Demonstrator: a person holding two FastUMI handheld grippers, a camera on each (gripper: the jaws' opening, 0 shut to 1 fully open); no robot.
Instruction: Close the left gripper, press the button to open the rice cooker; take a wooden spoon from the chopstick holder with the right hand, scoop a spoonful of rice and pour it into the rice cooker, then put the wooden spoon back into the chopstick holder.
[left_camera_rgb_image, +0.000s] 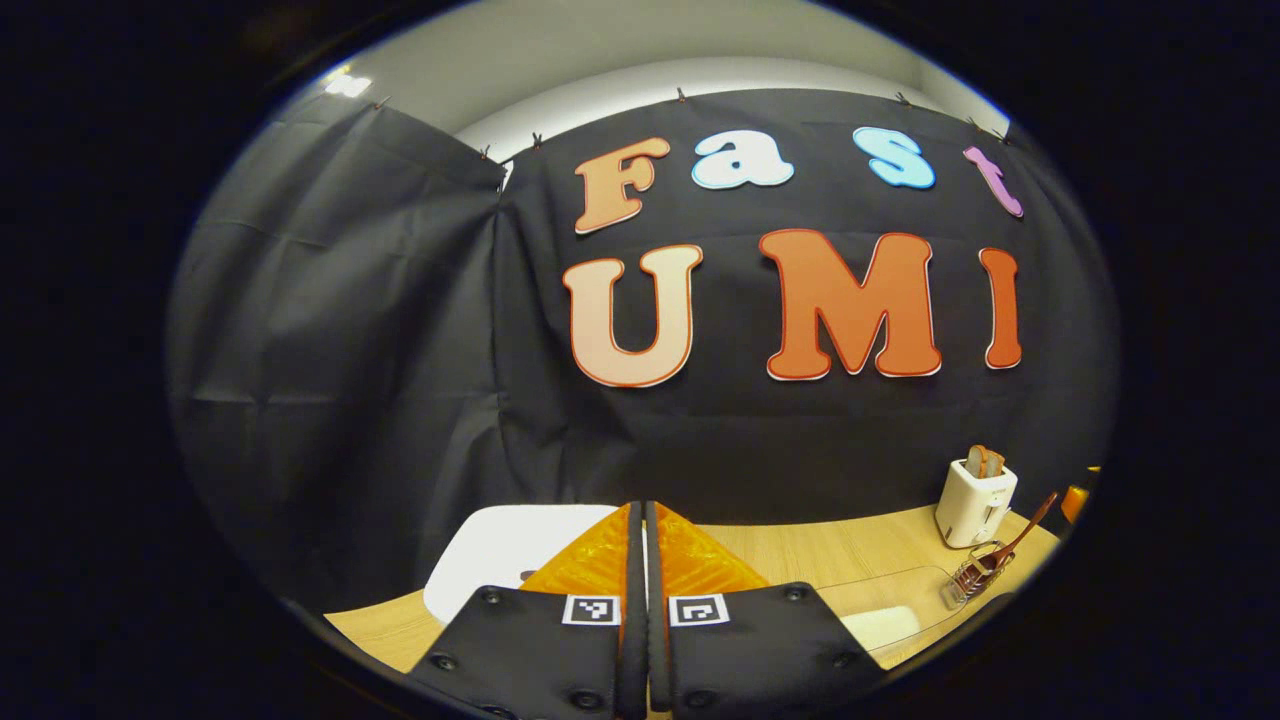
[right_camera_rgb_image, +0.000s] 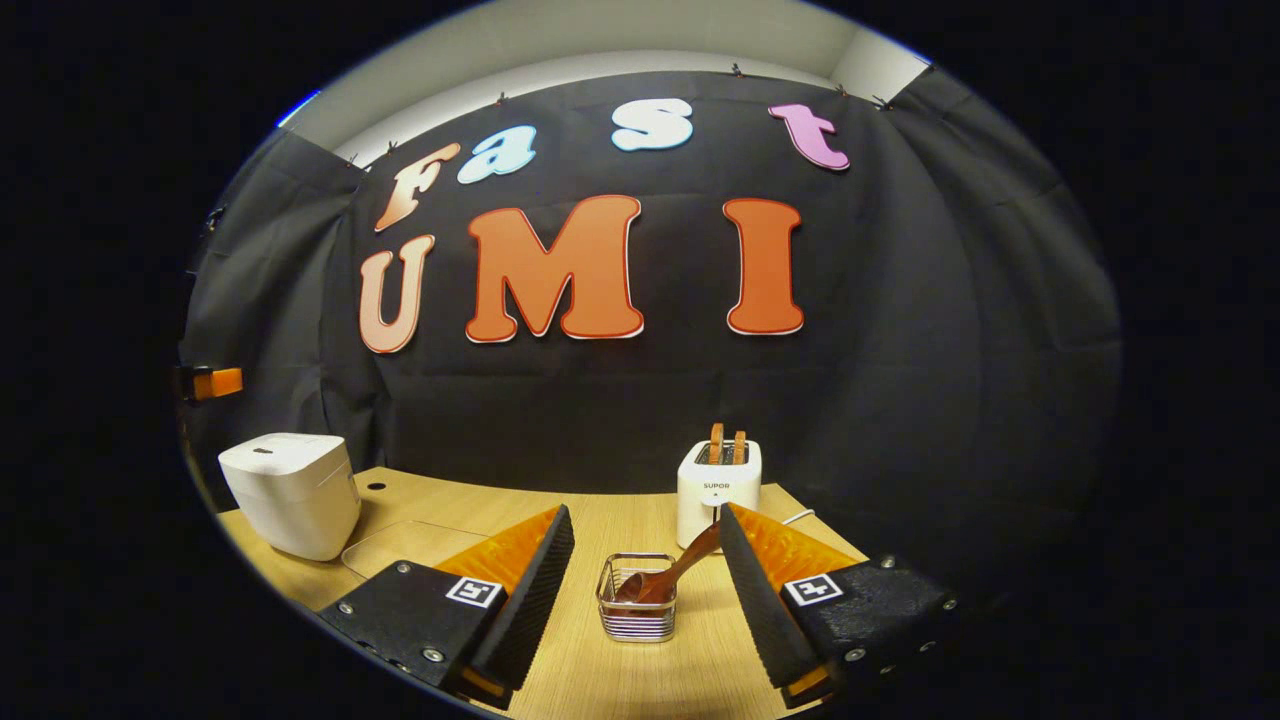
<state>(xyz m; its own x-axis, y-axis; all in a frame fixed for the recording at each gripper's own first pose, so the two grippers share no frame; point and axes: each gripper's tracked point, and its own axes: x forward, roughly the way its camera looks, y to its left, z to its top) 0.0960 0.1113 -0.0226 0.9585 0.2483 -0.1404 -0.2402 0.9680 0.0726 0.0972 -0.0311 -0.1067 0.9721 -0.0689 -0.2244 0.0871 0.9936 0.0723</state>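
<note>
Rice cooker (right_camera_rgb_image: 292, 492), lid down, sits on worktop (right_camera_rgb_image: 640, 680) well left of chopstick holder (right_camera_rgb_image: 637, 598); wooden spoon (right_camera_rgb_image: 672, 574) leans inside holder. Toaster (right_camera_rgb_image: 718, 490) just behind holder. Left tool (left_camera_rgb_image: 644, 560) pinched closed w/ nothing between, above cooker; right tool (right_camera_rgb_image: 640, 565) spread wide either side of holder.

I see the white rice cooker (right_camera_rgb_image: 291, 492), lid shut, near the table's left edge; the wooden spoon (right_camera_rgb_image: 672, 574) leans in the wire chopstick holder (right_camera_rgb_image: 637, 598) mid-table.
</note>
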